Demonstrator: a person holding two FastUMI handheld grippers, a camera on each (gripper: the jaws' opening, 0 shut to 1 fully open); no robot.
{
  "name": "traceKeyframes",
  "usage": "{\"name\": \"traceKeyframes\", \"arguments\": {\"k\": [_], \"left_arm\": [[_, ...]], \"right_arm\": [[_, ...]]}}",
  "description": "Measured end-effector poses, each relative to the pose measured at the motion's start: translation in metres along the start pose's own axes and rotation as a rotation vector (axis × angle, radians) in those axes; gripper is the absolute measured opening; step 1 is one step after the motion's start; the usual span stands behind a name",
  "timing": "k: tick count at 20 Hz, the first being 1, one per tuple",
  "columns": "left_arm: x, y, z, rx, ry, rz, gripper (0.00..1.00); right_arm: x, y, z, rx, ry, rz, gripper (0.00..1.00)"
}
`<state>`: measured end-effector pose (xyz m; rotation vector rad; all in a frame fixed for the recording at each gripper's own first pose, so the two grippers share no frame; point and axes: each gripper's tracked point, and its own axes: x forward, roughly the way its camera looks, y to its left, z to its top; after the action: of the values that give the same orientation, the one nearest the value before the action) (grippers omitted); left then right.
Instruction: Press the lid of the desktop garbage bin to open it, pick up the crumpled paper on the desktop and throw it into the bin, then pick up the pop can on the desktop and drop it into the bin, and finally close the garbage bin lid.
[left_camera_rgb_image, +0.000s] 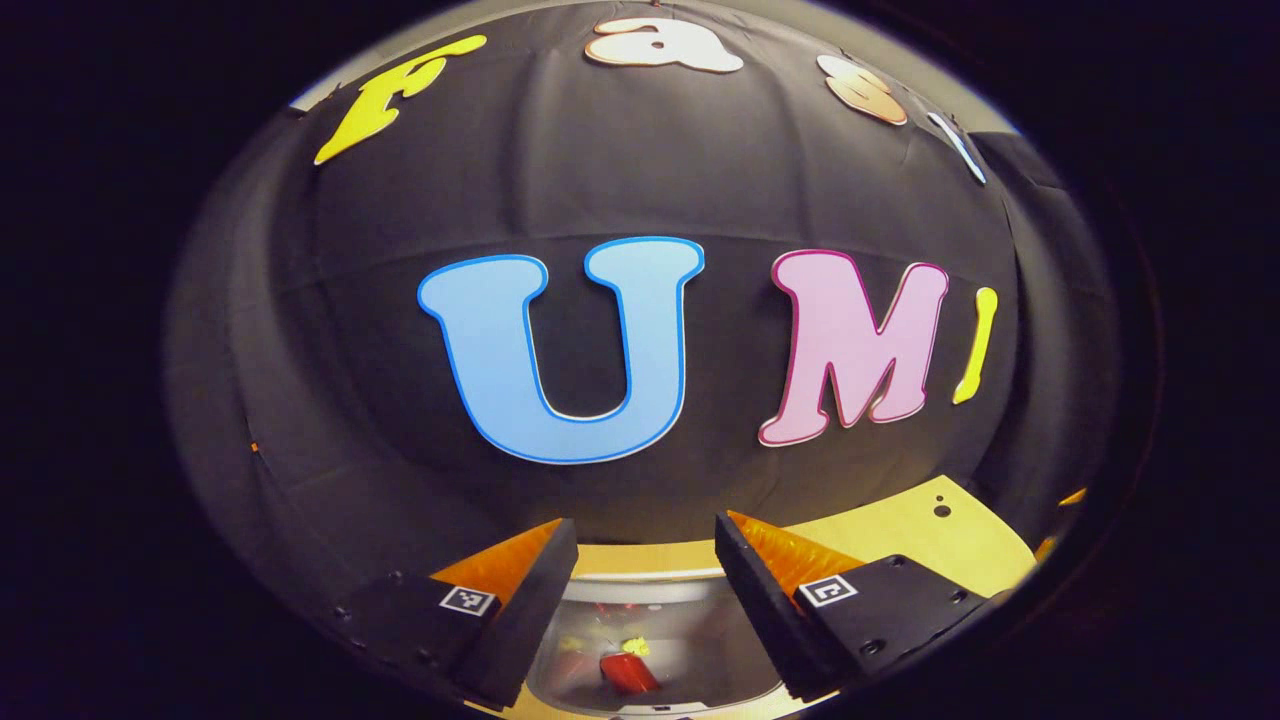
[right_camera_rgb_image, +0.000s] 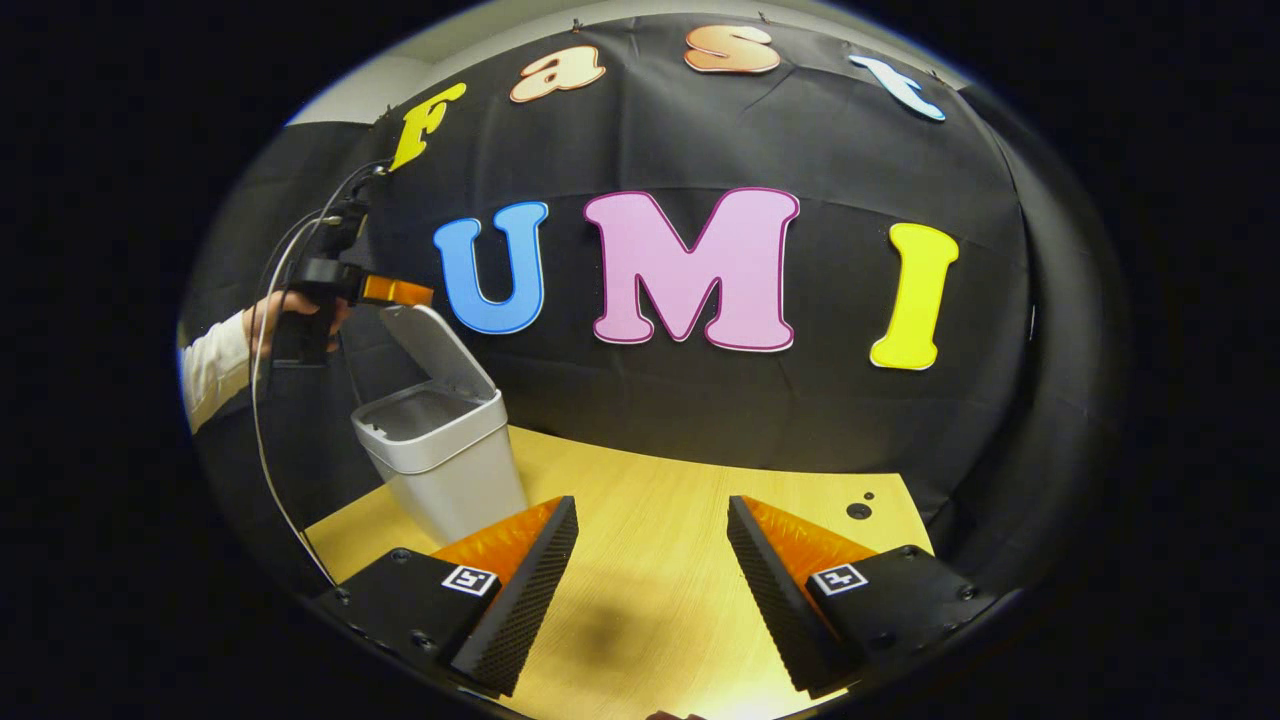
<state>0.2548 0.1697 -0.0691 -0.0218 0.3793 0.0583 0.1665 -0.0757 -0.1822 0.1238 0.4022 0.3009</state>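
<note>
Lid (right_camera_rgb_image: 432, 345) of the small grey plastic desktop bin (right_camera_rgb_image: 452, 470) stands raised at about 10 o'clock in the right gripper view, hinged back, with the left gripper (right_camera_rgb_image: 385, 291) hovering just above its top edge, held by a hand (right_camera_rgb_image: 290, 315) in a white sleeve. In the left gripper view that gripper (left_camera_rgb_image: 646, 590) hangs released, grasping nothing, directly over the bin's mouth, where a red pop can (left_camera_rgb_image: 628, 672) and a scrap of yellowish crumpled paper (left_camera_rgb_image: 634, 647) lie inside at 6 o'clock. The right gripper (right_camera_rgb_image: 652, 590) is also spread apart and empty above the light wooden desktop (right_camera_rgb_image: 680, 500). Only closing appears to remain. The risk: a push landing off-centre or too hard on the upright lid could tip or skid this light bin toward the desk's edge, or leave the lid unlatched.
</note>
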Motion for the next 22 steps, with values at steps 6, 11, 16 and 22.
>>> {"name": "traceKeyframes", "arguments": {"k": [6, 11, 16, 22], "left_arm": [[-0.022, -0.007, -0.075, 0.001, 0.053, 0.007, 0.93], [-0.022, -0.011, -0.116, -0.028, 0.109, -0.018, 0.95], [-0.018, -0.015, -0.14, -0.026, 0.173, -0.046, 0.98], [-0.019, -0.016, -0.149, -0.043, 0.193, -0.055, 0.97]], "right_arm": [[0.004, 0.018, 0.007, -0.001, -0.004, 0.026, 0.98], [0.003, 0.028, 0.008, -0.029, -0.007, 0.04, 0.98], [0.001, 0.028, 0.005, -0.022, -0.002, 0.035, 0.97], [-0.003, 0.03, 0.0, -0.015, 0.001, 0.038, 0.98]]}}
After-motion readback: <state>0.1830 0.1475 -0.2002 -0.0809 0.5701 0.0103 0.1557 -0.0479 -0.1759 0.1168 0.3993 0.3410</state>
